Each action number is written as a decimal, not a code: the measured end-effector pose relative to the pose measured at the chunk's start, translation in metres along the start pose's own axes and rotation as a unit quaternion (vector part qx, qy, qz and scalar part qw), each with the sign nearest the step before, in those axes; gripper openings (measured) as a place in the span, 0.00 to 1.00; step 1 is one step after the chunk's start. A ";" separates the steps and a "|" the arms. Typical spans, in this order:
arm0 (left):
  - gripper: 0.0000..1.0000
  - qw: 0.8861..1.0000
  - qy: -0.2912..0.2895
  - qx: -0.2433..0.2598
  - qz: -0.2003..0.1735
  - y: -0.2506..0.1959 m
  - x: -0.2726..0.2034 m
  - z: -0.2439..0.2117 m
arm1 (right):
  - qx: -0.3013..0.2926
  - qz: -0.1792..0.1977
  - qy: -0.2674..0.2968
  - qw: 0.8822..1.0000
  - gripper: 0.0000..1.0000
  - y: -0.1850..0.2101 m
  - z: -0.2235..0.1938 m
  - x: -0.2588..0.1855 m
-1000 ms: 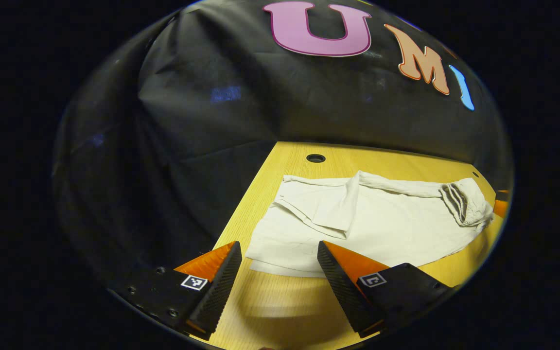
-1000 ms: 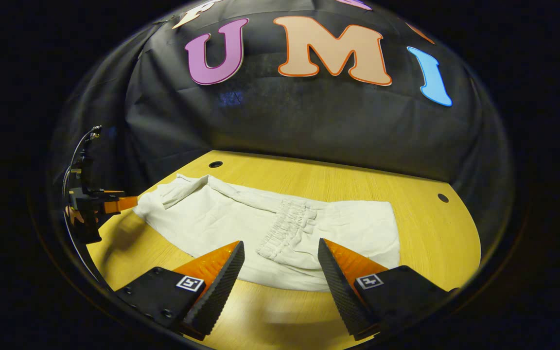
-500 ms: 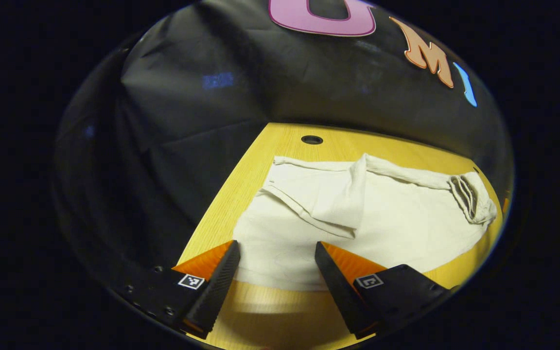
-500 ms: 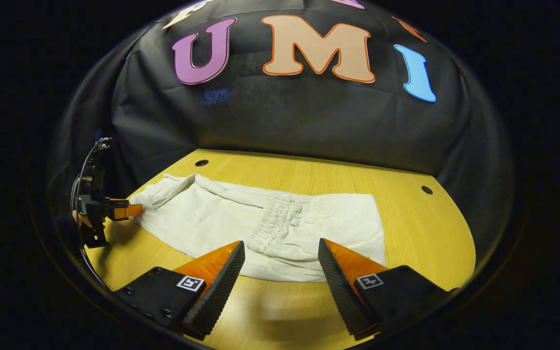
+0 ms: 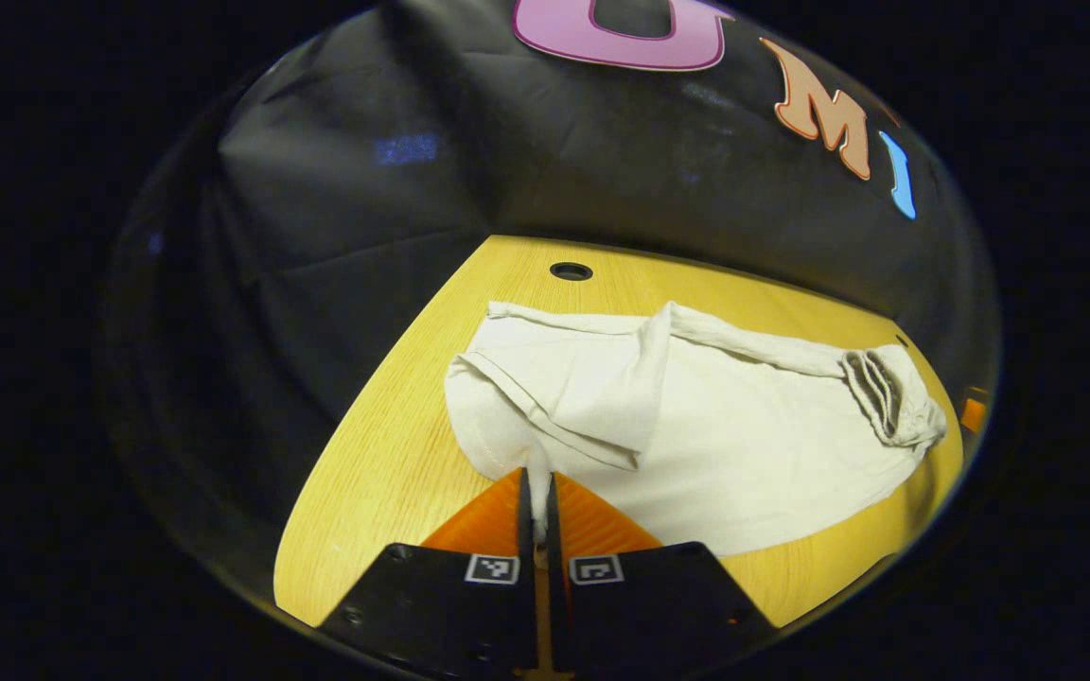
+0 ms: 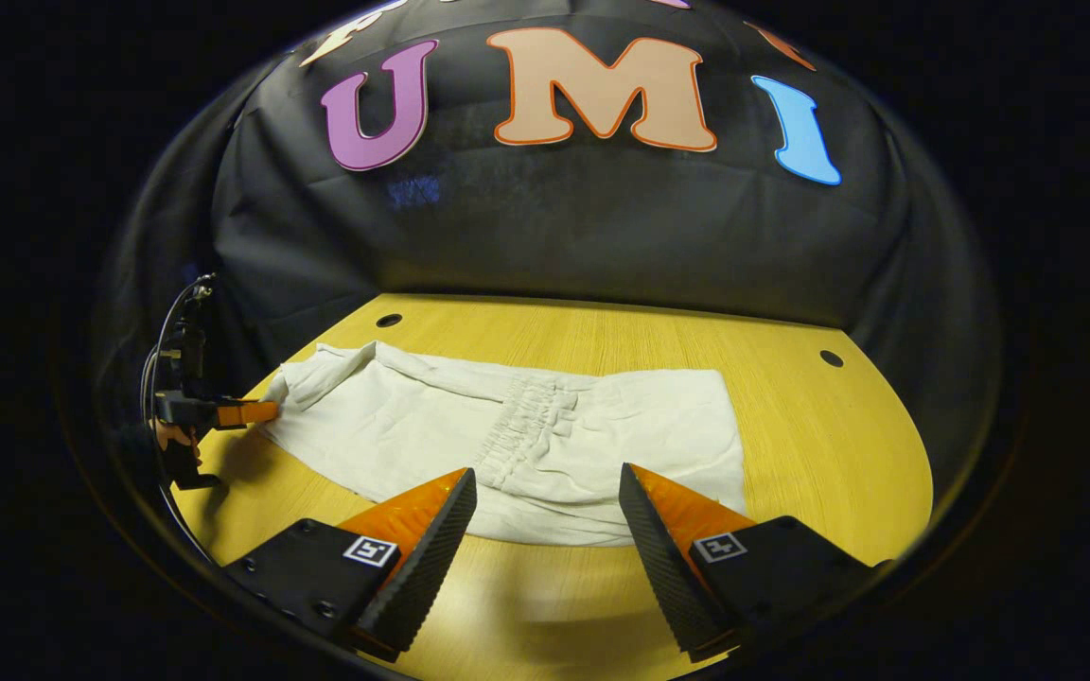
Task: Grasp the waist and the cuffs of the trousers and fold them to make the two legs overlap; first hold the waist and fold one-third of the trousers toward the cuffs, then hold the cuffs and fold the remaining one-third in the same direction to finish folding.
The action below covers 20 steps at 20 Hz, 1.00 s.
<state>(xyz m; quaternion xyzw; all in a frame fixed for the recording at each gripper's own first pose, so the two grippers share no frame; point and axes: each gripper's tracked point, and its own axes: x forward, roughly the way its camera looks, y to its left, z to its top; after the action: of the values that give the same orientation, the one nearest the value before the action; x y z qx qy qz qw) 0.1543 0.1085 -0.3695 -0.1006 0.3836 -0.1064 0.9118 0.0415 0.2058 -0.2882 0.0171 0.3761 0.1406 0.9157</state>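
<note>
On yellow wooden desk [image 6: 848, 445], white trousers [image 6: 545, 435] lie flat, waist part folded over middle. Left tongs [image 5: 537, 515] pressed together, pinching cuff-end edge [image 5: 534, 473], cloth pulled into ridge. Right tongs [image 6: 545, 515] spread wide, hovering just above near trouser edge, gripping nothing.

The left gripper view looked from low over the near left edge of the surface [image 5: 384, 473], facing along the trousers [image 5: 744, 454] toward their far end, its own tool [image 5: 536, 511] right at the cloth's near corner. The right gripper view sat a little back from the front edge of the surface [image 6: 829, 445], facing the booth wall across the trousers [image 6: 394, 435]. Both views shared the trousers and the surface; the right gripper view also took in the left tool [image 6: 266, 410] far off at its left side.
</note>
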 end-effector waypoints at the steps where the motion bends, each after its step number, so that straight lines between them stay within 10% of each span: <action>1: 0.00 1.000 0.003 -0.013 -0.006 -0.003 -0.001 0.000 | 0.000 0.003 -0.005 1.000 0.97 -0.003 0.004 -0.001; 20: 0.00 0.992 -0.096 0.006 -0.076 -0.182 -0.050 0.130 | 0.020 0.026 -0.033 0.999 0.99 -0.102 0.022 -0.033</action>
<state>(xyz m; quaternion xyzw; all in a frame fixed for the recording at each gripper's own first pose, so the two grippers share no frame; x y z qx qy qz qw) 0.1927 -0.0394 -0.1987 -0.1339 0.2849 -0.1671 0.9343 0.0593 0.1006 -0.2641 0.0501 0.3482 0.1560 0.9230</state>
